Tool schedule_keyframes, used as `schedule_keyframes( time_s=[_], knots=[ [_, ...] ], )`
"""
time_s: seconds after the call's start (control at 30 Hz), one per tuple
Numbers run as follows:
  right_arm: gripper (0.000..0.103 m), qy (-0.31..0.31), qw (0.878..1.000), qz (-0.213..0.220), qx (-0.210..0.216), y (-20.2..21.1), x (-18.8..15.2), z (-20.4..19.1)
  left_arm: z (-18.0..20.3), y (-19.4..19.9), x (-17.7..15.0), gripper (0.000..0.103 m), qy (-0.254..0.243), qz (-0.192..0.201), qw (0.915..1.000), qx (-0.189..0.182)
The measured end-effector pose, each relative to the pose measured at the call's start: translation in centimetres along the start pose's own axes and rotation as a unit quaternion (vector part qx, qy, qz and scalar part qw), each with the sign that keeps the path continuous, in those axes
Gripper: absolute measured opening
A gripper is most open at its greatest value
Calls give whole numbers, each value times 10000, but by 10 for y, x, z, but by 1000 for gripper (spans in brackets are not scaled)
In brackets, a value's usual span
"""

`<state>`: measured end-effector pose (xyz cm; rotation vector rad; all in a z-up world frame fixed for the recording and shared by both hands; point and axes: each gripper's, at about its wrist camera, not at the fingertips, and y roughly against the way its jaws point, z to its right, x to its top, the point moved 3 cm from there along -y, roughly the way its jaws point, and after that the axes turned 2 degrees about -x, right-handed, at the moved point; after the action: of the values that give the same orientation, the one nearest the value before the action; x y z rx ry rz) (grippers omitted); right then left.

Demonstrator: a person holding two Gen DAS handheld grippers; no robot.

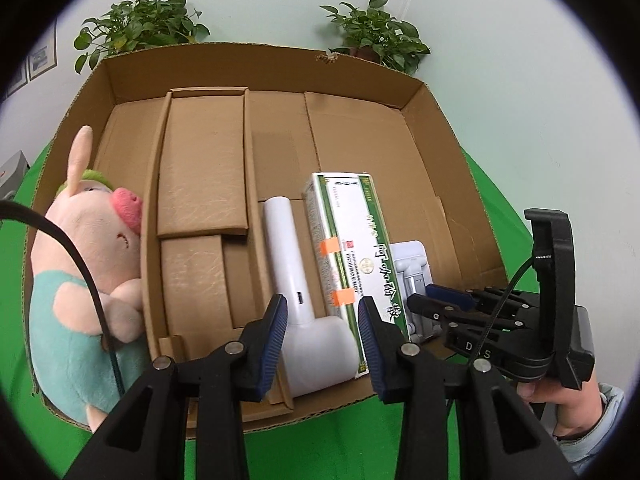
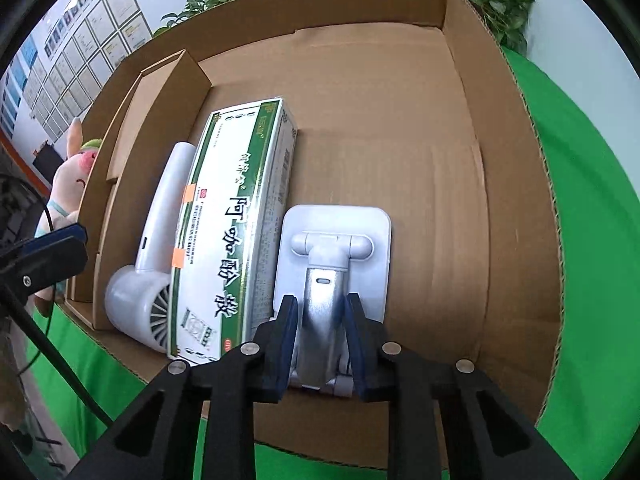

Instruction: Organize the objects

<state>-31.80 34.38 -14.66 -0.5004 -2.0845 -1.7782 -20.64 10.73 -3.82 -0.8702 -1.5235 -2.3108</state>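
Observation:
A shallow cardboard box [image 1: 440, 128] [image 2: 460, 80] sits on a green cloth. In it lie a white hair dryer [image 1: 288, 264] [image 2: 160, 216], a green-and-white medicine carton [image 1: 352, 240] [image 2: 232, 216] and a white phone stand [image 1: 412, 268] [image 2: 336, 240], side by side. My right gripper [image 2: 321, 308] [image 1: 444, 300] is shut on the stand's silver arm, inside the box. My left gripper [image 1: 322, 312] is open and empty, above the dryer's head and the carton's near end. A pink pig plush [image 1: 88, 264] [image 2: 70, 184] lies in the box's left compartment.
Cardboard dividers [image 1: 200, 168] split the box's left and middle parts. The box floor to the right of the stand [image 2: 432, 184] is bare. Two potted plants [image 1: 144, 24] [image 1: 376, 32] stand behind the box. A black cable [image 1: 76, 264] crosses in front of the plush.

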Motion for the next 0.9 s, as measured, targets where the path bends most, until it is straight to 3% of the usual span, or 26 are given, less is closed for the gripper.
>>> schedule_keyframes(
  time_s=[0.17, 0.23, 0.27, 0.3, 0.37, 0.47, 0.53, 0.63, 0.73, 0.9],
  knots=[
    [25, -377, 9992, 2, 166, 3, -1, 7, -4, -2, -3, 36, -84, 202, 9995, 218],
    [35, -498, 9986, 79, 183, 7, -6, 8, -8, 1, -8, 38, -125, 330, 9982, 484],
    [57, -515, 9984, 184, 134, 12, -9, 8, -10, 3, -11, 47, -157, 439, 9969, 640],
    [86, -520, 9980, 341, 79, 18, -13, 6, -11, 6, -14, 53, -188, 562, 9951, 790],
    [103, -504, 9946, 900, -80, 37, -22, 0, -14, 13, -22, 78, -249, 892, 9890, 1154],
    [103, -250, 9844, 1701, -380, 59, -38, -21, -17, 17, -37, 81, -369, 1276, 9780, 1608],
    [103, -171, 9799, 1929, -487, 61, -47, -35, -19, 13, -45, 81, -420, 1338, 9728, 1843],
    [103, -67, 9753, 2094, -703, 58, -61, -52, -25, 5, -54, 81, -403, 1417, 9652, 2159],
    [103, 20, 9714, 2190, -921, 55, -71, -63, -27, 4, -58, 82, -374, 1678, 9608, 2175],
    [103, 35, 9718, 2114, -1045, 28, -59, -76, -29, 2, -62, 86, -285, 1985, 9553, 2174]
  ],
)
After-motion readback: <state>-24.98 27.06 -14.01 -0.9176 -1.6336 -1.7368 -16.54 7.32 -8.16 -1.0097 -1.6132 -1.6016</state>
